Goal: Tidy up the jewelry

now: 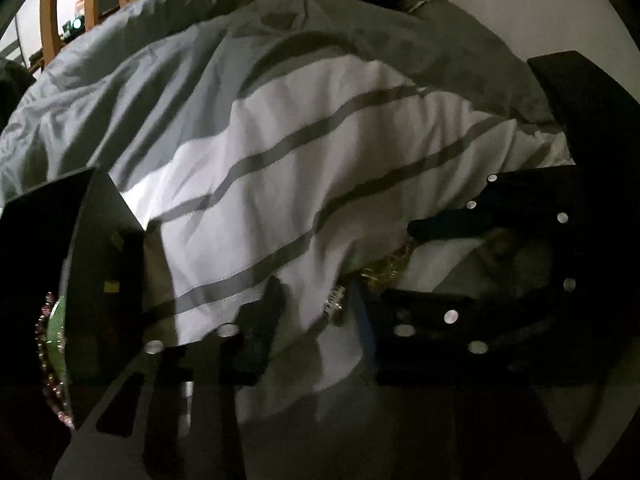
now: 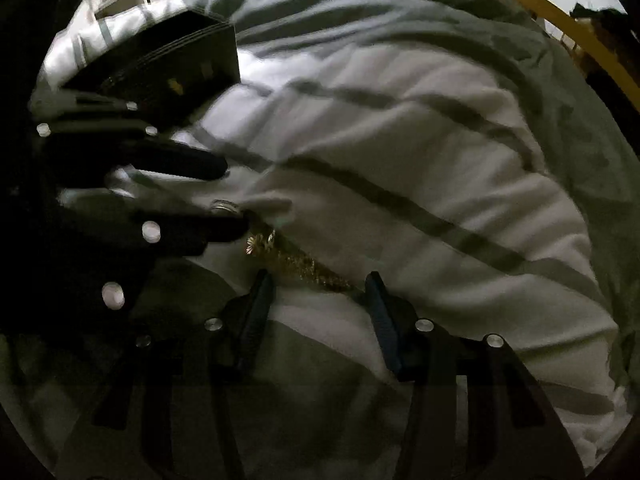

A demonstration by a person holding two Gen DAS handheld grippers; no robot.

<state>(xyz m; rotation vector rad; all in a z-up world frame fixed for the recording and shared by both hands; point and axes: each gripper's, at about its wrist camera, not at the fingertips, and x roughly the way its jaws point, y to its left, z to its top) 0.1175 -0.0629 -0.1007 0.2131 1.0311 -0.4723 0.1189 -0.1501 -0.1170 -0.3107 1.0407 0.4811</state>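
Gold chain (image 2: pixel 304 268) low centre on the bed (image 2: pixel 400 160), just ahead of the right tongs (image 2: pixel 320 296), spread wide to straddle it. Left tongs (image 1: pixel 312 300) also agape, empty, ring (image 1: pixel 335 305) between the tips. Black box (image 2: pixel 180 60) upper left, probably the destination.

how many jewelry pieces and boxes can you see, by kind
gold chain: 1
silver ring: 1
beaded piece: 1, at the frame edge, type unclear
black box: 1
total: 4
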